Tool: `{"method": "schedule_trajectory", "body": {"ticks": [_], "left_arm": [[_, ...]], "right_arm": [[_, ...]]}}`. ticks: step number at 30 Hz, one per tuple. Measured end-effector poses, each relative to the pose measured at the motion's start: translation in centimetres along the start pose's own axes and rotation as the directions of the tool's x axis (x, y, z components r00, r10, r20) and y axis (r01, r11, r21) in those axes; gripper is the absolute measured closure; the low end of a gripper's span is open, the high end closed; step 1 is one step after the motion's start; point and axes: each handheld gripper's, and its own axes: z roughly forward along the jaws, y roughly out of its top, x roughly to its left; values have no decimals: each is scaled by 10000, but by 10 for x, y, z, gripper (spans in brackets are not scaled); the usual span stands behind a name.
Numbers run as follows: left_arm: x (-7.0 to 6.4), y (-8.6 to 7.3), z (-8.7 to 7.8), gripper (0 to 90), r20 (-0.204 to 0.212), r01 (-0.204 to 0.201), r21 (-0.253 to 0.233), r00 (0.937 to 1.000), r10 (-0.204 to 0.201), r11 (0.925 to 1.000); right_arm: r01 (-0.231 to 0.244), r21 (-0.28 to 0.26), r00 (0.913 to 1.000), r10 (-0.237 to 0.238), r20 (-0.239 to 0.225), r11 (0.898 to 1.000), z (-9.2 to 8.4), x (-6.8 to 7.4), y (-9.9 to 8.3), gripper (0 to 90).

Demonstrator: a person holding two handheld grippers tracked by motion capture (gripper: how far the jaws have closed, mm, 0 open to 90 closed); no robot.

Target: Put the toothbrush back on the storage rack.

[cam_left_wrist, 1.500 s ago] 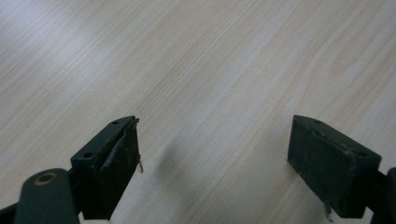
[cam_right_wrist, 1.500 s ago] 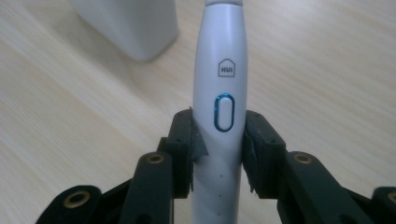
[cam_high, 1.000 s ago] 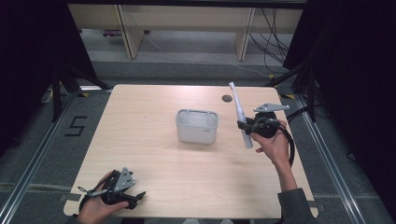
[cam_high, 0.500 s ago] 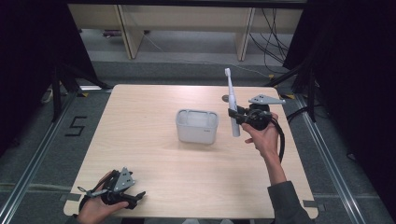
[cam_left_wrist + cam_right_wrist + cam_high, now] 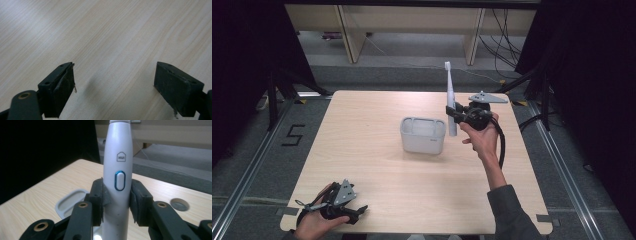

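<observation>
The right tongs [image 5: 455,114] were pinching a white electric toothbrush [image 5: 450,100] around its handle, one pad on each side of the blue-ringed button. It stood pretty much upright, brush head on top, held up off the worktop [image 5: 372,125] just right of the white rectangular holder [image 5: 422,135], not touching it as far as I could tell. The left tongs [image 5: 354,212] sat down at the near left corner, spread wide with nothing between them, just bare wood.

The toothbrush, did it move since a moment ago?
Yes. The toothbrush, clamped in the right gripper, has swung from tilted to nearly upright and shifted left, closer to the white holder.
</observation>
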Motion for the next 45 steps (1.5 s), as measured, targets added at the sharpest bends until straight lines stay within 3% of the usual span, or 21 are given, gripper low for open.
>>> {"method": "schedule_trajectory", "body": {"ticks": [9, 10, 13, 14, 16, 19, 21, 23, 26, 27, 30, 34, 36, 40, 41, 44, 45], "left_arm": [[0, 0, 0, 162, -14, 12, 14, 10000, -12, 10000], [0, 0, 0, 162, 25, 6, -11, 10000, -6, 10000], [-1, 0, 0, 162, 39, 94, 6, 9999, -94, 10000], [0, 0, 0, 162, 22, 56, 13, 10000, -56, 10000], [-1, 0, 0, 162, 43, 96, -15, 9999, -96, 10000], [-1, 0, 0, 162, 55, 126, 2, 9999, -126, 9999], [0, 0, 0, 162, 36, 31, -9, 10000, -31, 10000], [-1, 0, 0, 162, 44, 44, -6, 10000, -44, 10000], [0, 0, 0, 162, 80, -102, 83, 9999, 101, 9999], [-1, 0, 0, 162, 62, 13, 39, 10000, -13, 10000], [0, 0, 0, 162, 59, -26, 87, 10000, 25, 10000], [0, 0, -1, 162, 151, -137, 155, 9998, 134, 9998], [0, -1, 0, 162, 56, -48, 97, 10000, 47, 9999], [0, 0, 0, 162, 125, -86, 118, 9999, 84, 9999], [0, -1, 1, 162, 73, 3, 85, 10000, -3, 10000], [-1, 0, 0, 161, 70, -27, 73, 10000, 27, 10000], [-1, 0, 0, 162, 78, -16, 73, 10000, 15, 10000]], "right_arm": [[112, -189, 9997, -116, -198, 9998, 22, 10, 8, 665], [-138, -250, 9997, 133, -222, 9996, 25, 12, 8, 664], [162, -216, 9997, -165, -158, 9996, 31, 11, 8, 664], [-48, -196, 9998, 44, -214, 9998, 32, 13, 8, 665], [-39, -220, 9998, 35, -196, 9998, 36, 11, 7, 664], [88, -206, 9999, -91, -131, 9998, 39, 10, 6, 665], [-107, -268, 9999, 105, -57, 9996, 40, 10, 4, 664], [178, -177, 9998, -178, 18, 9997, 42, 9, 4, 664], [108, -173, 9999, -108, 9, 9998, 44, 9, 3, 664], [8, -104, 10000, -8, 2, 9999, 45, 10, 2, 664], [218, -120, 9998, -217, 51, 9997, 47, 9, 1, 664], [-113, -87, 9999, 115, 127, 9999, 48, 8, -2, 663], [113, -207, 9998, -110, 154, 9997, 50, 5, -4, 663], [-210, -173, 9997, 212, 105, 9996, 50, 5, -8, 663], [25, -355, 9999, -20, 154, 9994, 51, 3, -8, 662], [-350, -181, 9992, 354, 186, 9992, 50, 5, -10, 662], [180, -253, 9995, -172, 281, 9995, 51, 2, -10, 663]]}}
